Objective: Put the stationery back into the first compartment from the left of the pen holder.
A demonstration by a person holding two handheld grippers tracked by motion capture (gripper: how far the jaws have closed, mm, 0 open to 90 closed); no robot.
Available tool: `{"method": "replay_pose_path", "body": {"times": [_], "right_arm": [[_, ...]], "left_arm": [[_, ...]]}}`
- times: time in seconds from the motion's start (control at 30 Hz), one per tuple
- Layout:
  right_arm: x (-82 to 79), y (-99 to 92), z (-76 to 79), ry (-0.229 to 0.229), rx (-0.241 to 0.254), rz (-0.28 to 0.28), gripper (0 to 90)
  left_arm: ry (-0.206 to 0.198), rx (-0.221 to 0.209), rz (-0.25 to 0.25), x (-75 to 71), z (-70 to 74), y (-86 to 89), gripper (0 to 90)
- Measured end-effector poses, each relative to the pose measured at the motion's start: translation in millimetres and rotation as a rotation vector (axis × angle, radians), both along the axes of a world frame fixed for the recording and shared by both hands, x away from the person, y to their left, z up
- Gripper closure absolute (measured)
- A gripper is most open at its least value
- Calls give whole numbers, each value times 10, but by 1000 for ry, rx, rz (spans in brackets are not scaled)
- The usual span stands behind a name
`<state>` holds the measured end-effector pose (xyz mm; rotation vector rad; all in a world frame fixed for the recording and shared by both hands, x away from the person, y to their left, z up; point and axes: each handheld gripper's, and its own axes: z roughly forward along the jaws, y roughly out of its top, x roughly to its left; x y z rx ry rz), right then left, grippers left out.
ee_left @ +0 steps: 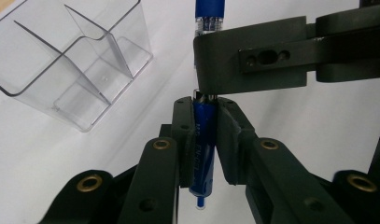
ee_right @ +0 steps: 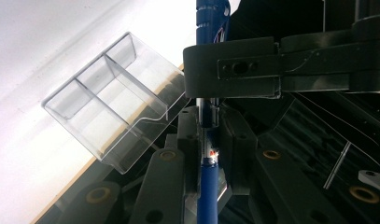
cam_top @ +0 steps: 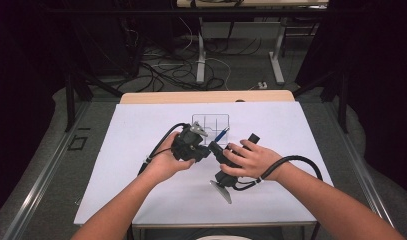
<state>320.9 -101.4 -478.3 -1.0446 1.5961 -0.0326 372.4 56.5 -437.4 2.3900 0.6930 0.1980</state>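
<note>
Tongs, L + R, both clamp blue pen.

Over the white table, the left gripper and right gripper meet at a blue pen near a clear organizer.

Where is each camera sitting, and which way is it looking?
High view: above the table, looking forward and down; both forearms, left gripper, right gripper.
Left gripper view: on that gripper, along its jaws shut on the blue pen.
Right gripper view: likewise, along its jaws.
Both gripper views share the pen and clear organizer.
</note>
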Motion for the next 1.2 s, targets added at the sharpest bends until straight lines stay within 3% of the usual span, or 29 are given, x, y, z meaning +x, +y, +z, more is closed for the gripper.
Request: {"method": "replay_pose_path", "body": {"times": [0.37, 0.57, 0.67, 0.83, 1.07, 1.2], "right_arm": [[14, 3, 2, 2, 0, 4, 786], [32, -1, 39, 6, 15, 16, 676], [35, -2, 65, 9, 37, 18, 603], [35, -9, 89, 26, 73, -9, 555], [73, -58, 120, 72, 154, -20, 499], [97, -76, 154, 131, 197, -46, 459]], "left_arm": [[-4, -2, 1, 9, 1, -7, 795], [-8, -10, 23, 37, -2, 9, 795], [-10, -19, 33, 55, -4, 21, 795], [-9, -41, 52, 88, -12, 49, 795], [-22, -75, 88, 137, -13, 113, 795], [-29, -97, 111, 178, -12, 159, 796]]}}
